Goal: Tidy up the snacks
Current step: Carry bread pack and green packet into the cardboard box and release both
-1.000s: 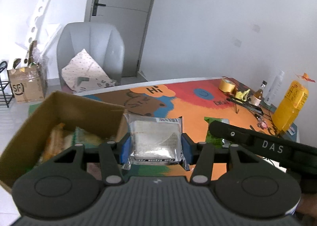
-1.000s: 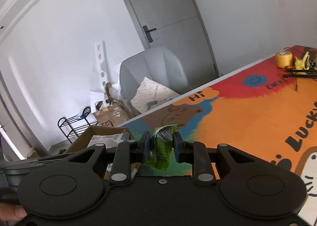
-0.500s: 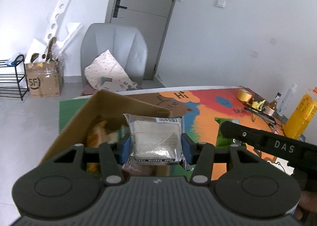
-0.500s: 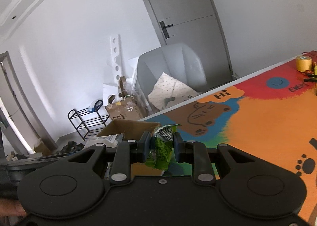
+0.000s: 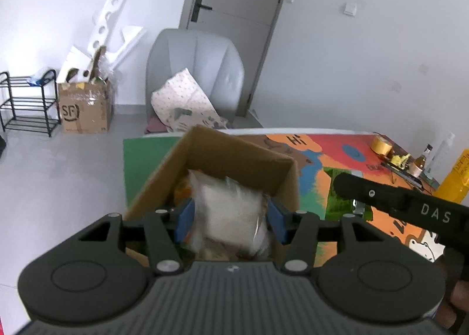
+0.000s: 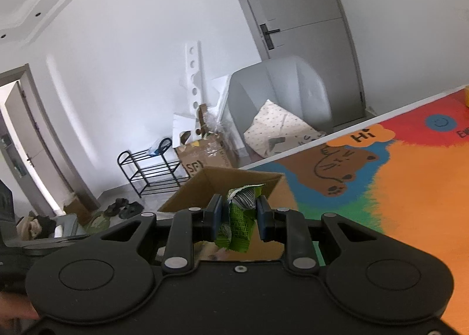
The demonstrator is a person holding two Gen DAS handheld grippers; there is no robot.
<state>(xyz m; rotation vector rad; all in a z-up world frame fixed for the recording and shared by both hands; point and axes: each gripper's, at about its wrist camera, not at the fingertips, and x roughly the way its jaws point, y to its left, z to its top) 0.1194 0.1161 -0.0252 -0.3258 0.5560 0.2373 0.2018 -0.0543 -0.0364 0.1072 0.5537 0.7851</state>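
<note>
An open cardboard box (image 5: 234, 153) with several snacks inside stands at the table's left end. My left gripper (image 5: 230, 217) hovers over it and its jaws are opening. A white snack packet (image 5: 231, 209) sits blurred between the blue pads, slipping down into the box, and the pads no longer press on it. My right gripper (image 6: 239, 213) is shut on a crumpled green snack packet (image 6: 239, 223) just in front of the box (image 6: 234, 176). In the left wrist view the right gripper's black body (image 5: 395, 203) reaches in from the right.
A colourful cartoon mat (image 6: 410, 188) covers the table. A tape roll (image 5: 381, 144), small bottles and a yellow container (image 5: 454, 179) stand at the far right. Beyond the table are a grey chair (image 5: 193, 77), a carton (image 5: 85, 109) on the floor and a black rack (image 5: 26, 106).
Both grippers have swung left, from beside the box to over it. The left jaws have widened and the white packet has slid lower and blurred. The green packet stays gripped.
</note>
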